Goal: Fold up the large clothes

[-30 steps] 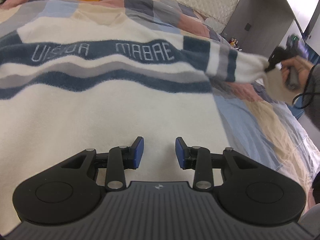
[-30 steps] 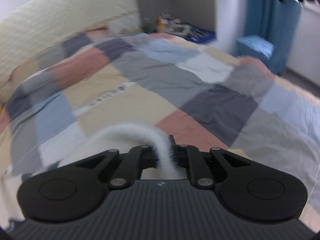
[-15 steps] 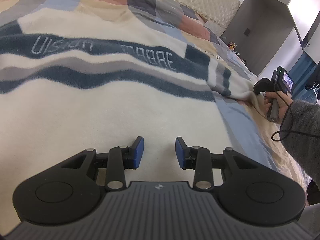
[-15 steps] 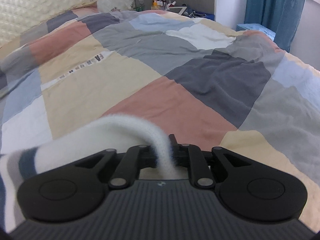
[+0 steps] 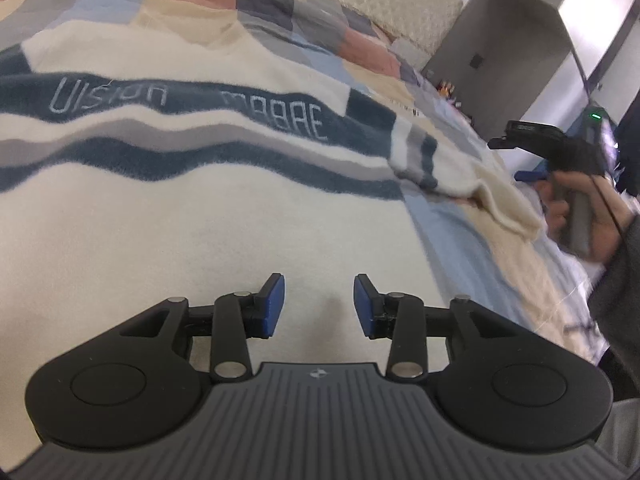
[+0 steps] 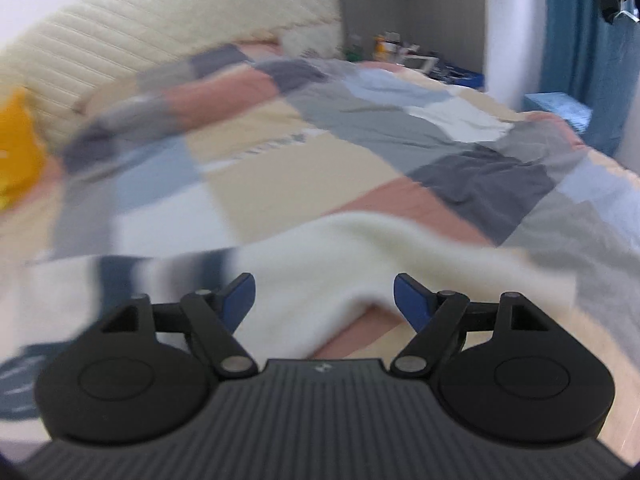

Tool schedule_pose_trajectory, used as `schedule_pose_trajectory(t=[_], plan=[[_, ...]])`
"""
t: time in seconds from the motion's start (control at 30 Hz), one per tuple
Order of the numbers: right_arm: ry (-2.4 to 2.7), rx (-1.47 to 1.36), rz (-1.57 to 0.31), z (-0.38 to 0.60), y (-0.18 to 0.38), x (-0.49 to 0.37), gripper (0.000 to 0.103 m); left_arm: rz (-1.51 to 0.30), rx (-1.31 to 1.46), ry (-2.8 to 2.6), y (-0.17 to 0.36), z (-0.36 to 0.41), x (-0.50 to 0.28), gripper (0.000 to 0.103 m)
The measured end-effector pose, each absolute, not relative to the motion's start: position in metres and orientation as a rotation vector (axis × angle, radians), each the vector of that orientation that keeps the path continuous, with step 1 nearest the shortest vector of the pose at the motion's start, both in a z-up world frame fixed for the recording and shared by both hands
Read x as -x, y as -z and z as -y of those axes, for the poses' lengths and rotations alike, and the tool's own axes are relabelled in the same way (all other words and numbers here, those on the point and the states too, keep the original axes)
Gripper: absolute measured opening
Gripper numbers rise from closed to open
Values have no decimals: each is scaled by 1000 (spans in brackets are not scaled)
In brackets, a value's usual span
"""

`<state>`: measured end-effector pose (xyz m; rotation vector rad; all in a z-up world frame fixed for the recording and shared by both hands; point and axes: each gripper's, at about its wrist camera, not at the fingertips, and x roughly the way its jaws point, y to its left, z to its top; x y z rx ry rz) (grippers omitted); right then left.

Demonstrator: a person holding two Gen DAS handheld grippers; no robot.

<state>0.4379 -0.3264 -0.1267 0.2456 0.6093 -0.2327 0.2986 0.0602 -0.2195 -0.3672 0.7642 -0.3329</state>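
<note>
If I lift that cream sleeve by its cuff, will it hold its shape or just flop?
Likely flop: the sleeve lies crumpled and draped on the bedspread, so it is soft knit. Its fuzzy surface probably grips the pads well rather than slipping. The right gripper has just opened its jaws, and the cuff lies slack between them, unheld.

1. The sweater [image 5: 168, 208] runs off the left wrist view's left edge.
2. Right of the sweater, the person's hand [image 5: 580, 216] is motion-blurred.
3. Small items [image 6: 390, 46] beyond the bed [image 6: 460, 136] are too blurred to identify.
</note>
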Motion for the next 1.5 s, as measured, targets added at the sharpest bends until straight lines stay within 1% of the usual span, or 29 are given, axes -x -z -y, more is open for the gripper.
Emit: schedule_pose_trajectory(t=[0.1, 0.17, 0.23, 0.37, 0.53, 0.67, 0.8, 0.97, 1.03, 1.07, 1.1, 1.13, 1.17, 1.2, 1.23, 1.3, 1.4, 1.5], plan=[[141, -250, -587, 293, 102, -396, 78, -759, 389, 342, 215, -60, -292, 44], [94, -246, -617, 274, 91, -367, 78, -751, 358, 350, 210, -53, -285, 44], [53, -316, -657, 264, 88, -334, 78, -750, 343, 371, 206, -47, -277, 44], [-1, -467, -669, 259, 96, -270, 78, -747, 362, 448, 198, -36, -256, 44], [-5, -519, -658, 261, 129, -216, 78, -744, 344, 559, 191, -12, -227, 44], [13, -608, -713, 277, 152, -214, 78, -781, 304, 639, 198, 16, -212, 44], [49, -647, -710, 283, 160, -220, 78, -817, 209, 667, 211, 42, -207, 44], [32, -697, -742, 288, 172, -222, 78, -886, -2, 648, 231, 73, -200, 44], [6, -680, -730, 286, 170, -223, 78, -875, -117, 626, 238, 86, -193, 44], [-5, -671, -725, 284, 168, -223, 78, -863, -151, 625, 241, 90, -190, 43], [-11, -663, -724, 283, 168, -224, 78, -847, -181, 621, 243, 91, -187, 38], [-17, -653, -724, 282, 167, -225, 78, -834, -218, 607, 245, 93, -185, 26], [-22, -643, -727, 280, 168, -226, 78, -826, -238, 587, 246, 93, -184, 21], [-25, -639, -733, 279, 168, -228, 78, -827, -222, 584, 246, 90, -187, 13], [-29, -639, -741, 279, 170, -229, 78, -834, -172, 586, 244, 83, -191, 8], [-39, -649, -759, 278, 173, -231, 78, -831, -66, 578, 235, 68, -200, 7], [-67, -664, -779, 276, 177, -233, 78, -828, 175, 575, 219, 33, -216, 6], [-99, -668, -805, 271, 181, -235, 78, -856, 450, 569, 217, -4, -232, 6]])
